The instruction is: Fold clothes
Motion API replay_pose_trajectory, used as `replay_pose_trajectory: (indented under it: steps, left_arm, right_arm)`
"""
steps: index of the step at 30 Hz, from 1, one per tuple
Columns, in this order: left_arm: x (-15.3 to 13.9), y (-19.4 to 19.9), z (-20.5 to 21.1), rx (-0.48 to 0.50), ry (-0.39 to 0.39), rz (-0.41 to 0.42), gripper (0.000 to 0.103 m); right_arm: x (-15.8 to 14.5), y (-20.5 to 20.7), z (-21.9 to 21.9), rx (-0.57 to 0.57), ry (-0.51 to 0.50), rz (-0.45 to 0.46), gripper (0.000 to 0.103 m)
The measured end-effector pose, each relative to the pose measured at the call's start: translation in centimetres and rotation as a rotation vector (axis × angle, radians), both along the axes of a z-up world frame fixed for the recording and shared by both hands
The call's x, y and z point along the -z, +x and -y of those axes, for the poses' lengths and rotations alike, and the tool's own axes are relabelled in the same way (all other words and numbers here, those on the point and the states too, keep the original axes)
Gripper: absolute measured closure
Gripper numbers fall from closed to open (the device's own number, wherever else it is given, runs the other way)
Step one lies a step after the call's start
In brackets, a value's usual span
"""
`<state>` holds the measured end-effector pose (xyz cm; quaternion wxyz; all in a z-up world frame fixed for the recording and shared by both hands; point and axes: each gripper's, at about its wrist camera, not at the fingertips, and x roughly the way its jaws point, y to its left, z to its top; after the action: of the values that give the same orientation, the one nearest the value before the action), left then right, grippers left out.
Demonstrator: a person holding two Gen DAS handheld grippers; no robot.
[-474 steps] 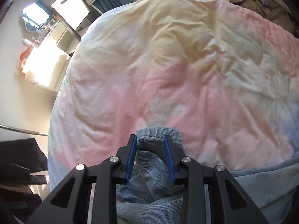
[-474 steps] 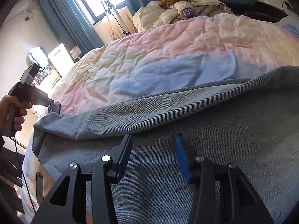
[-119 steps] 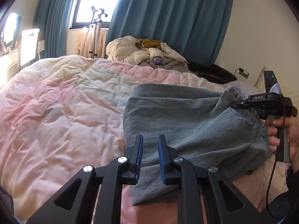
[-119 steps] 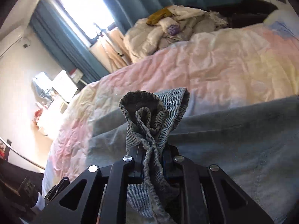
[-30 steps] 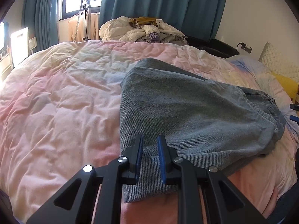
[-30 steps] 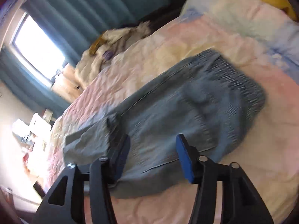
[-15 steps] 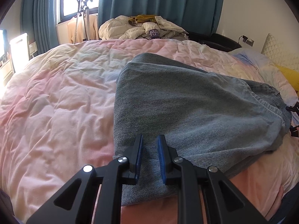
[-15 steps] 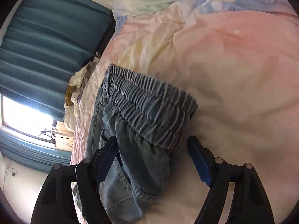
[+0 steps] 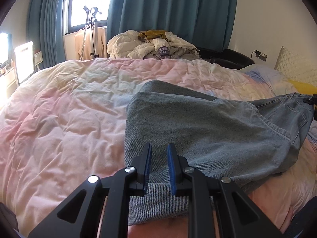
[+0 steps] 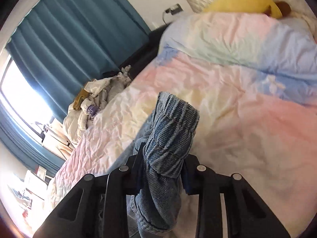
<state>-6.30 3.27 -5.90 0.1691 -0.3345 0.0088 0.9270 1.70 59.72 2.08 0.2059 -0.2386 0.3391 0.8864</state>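
A pair of blue jeans (image 9: pixel 208 123) lies folded over itself on the pastel pink duvet (image 9: pixel 69 109). My left gripper (image 9: pixel 159 148) sits low at the folded end, near the front edge of the bed. Its pads are narrowly apart with denim showing in the gap, so it looks shut on that fold. The gathered elastic waistband (image 10: pixel 174 127) stands bunched between the fingers of my right gripper (image 10: pixel 162 160), which is shut on it. In the left wrist view the waistband (image 9: pixel 293 99) is at the far right.
A heap of cream bedding and clothes (image 9: pixel 156 45) sits beyond the bed under teal curtains (image 9: pixel 168 6). A yellow pillow (image 10: pixel 243 0) and a white quilted pillow (image 9: pixel 293 63) lie at the head. A garment hangs on a stand (image 9: pixel 89 39) by the window.
Half a second ago my right gripper stood open around the waistband; now it has shut on it and lifted it slightly. The left gripper has hardly moved.
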Motion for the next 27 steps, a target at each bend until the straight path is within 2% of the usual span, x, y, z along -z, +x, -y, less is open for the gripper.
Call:
replay_pose_trajectory:
  steps: [3,7,11,15,19,24,27]
  left_arm:
    - [-1.5,0.8,0.6,-0.006,0.004,-0.047,0.086]
    - [-3.2,1.5,2.4,-0.023,0.044,-0.086,0.086]
    - [-4.8,2.1,4.4,-0.054,0.050,-0.121,0.086]
    - [-5.9,2.1,6.7,-0.083,0.103,-0.134,0.086]
    - [-5.8,1.6,8.4,-0.108,0.153,-0.121,0.086]
    - [-5.5,1.0,10.0,-0.133,0.196,-0.103,0.086]
    - [-5.4,0.7,10.9,-0.144,0.226,-0.092,0.086]
  right_arm:
    - [-4.7,-1.3,4.9,-0.068,0.120,-0.035,0.074]
    - [-9.4,-3.5,12.5,-0.157,0.248,-0.077,0.074]
    - [-11.3,-5.5,20.9,-0.243,0.386,-0.095,0.074]
    - [-10.0,-7.4,29.7,-0.364,0.525,-0.083,0.075]
    - [-5.3,-8.6,38.2,-0.520,0.625,-0.026,0.079]
    - [4.6,-9.4,46.6,-0.720,0.758,0.153,0.082]
    - [9.9,-9.1,49.6,-0.793,0.891,0.245,0.084]
